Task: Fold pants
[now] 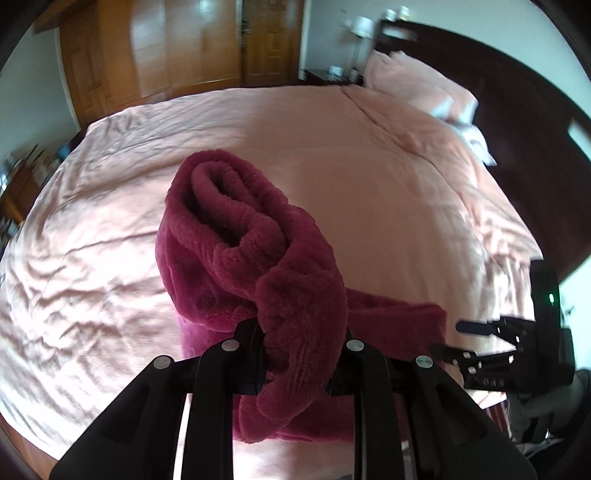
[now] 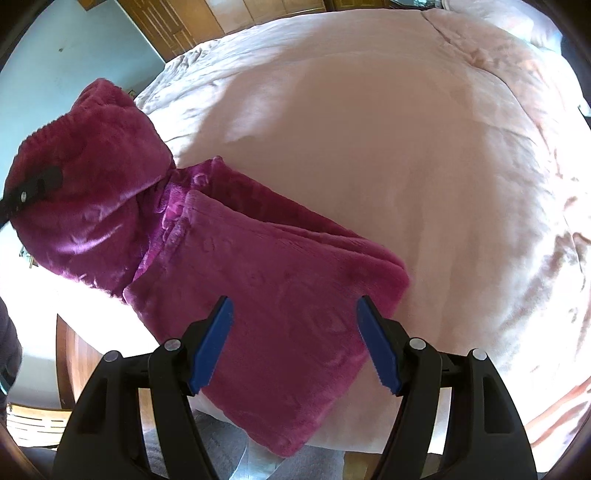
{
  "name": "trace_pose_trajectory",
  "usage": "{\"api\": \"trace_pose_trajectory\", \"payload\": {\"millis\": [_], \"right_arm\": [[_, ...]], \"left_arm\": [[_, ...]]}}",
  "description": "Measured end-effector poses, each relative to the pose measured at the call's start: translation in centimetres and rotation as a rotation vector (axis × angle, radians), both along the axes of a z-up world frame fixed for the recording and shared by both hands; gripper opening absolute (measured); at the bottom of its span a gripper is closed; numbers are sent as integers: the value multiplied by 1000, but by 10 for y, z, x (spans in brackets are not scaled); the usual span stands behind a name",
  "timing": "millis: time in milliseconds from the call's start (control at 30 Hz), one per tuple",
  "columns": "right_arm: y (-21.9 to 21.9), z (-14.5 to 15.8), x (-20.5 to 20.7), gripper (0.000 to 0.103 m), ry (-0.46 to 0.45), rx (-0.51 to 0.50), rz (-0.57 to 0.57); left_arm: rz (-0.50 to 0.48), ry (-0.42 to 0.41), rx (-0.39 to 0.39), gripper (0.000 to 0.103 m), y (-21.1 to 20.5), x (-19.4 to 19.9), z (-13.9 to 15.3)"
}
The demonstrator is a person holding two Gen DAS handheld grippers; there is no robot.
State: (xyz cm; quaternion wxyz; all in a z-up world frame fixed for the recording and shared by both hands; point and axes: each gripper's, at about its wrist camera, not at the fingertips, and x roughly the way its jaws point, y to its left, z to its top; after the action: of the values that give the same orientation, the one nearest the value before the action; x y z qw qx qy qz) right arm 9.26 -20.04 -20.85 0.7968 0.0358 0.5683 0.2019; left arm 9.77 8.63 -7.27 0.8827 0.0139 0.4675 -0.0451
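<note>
Right, pink bed (image 2: 406, 147) fills the room, wardrobe (image 1: 166, 48) behind; left gripper (image 1: 303, 354) clamps the magenta pants (image 2: 258, 280) at the near edge; right gripper (image 2: 295, 343) gapes wide above them, bedspread beyond bare.

Pink-covered bed (image 1: 332, 155), pillows (image 1: 417, 81) against dark headboard (image 1: 498, 85), wooden wardrobe (image 1: 184, 44), bedside lamp (image 1: 362, 26).

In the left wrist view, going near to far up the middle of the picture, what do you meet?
Left tool shut on a bunched end of the magenta fleece pants → lifted roll of the pants → pink bedspread → wooden wardrobe doors.
</note>
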Motion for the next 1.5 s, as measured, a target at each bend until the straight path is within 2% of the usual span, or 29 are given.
{"api": "trace_pose_trajectory", "payload": {"millis": [300, 667, 767, 933, 1133, 1267, 1300, 1333, 1433, 1500], "right_arm": [[-28, -5, -8, 71, 17, 22, -52], [-50, -11, -10, 71, 57, 56, -113], [-57, -12, -9, 71, 70, 97, -131], [-72, -11, 3, 71, 124, 257, -173], [-73, -3, 30, 72, 159, 391, -199], [-57, -2, 47, 72, 202, 455, -194], [-50, -3, 52, 73, 218, 474, -184], [-42, -5, 57, 79, 240, 493, -170], [-22, -8, 65, 82, 280, 520, -129], [-8, -13, 70, 82, 290, 469, -100]], "left_arm": [[-150, 52, 51, 21, -68, -15, -27], [-304, 122, 110, 21, -125, -36, -64], [-342, 148, 114, 21, -133, -40, -73], [-418, 184, 150, 21, -151, -55, -94], [-431, 206, 171, 21, -155, -61, -106], [-426, 209, 175, 21, -156, -64, -110], [-424, 209, 175, 21, -156, -65, -111], [-421, 210, 175, 21, -155, -66, -112], [-405, 213, 171, 21, -155, -67, -114], [-393, 213, 168, 21, -154, -69, -114]]}}
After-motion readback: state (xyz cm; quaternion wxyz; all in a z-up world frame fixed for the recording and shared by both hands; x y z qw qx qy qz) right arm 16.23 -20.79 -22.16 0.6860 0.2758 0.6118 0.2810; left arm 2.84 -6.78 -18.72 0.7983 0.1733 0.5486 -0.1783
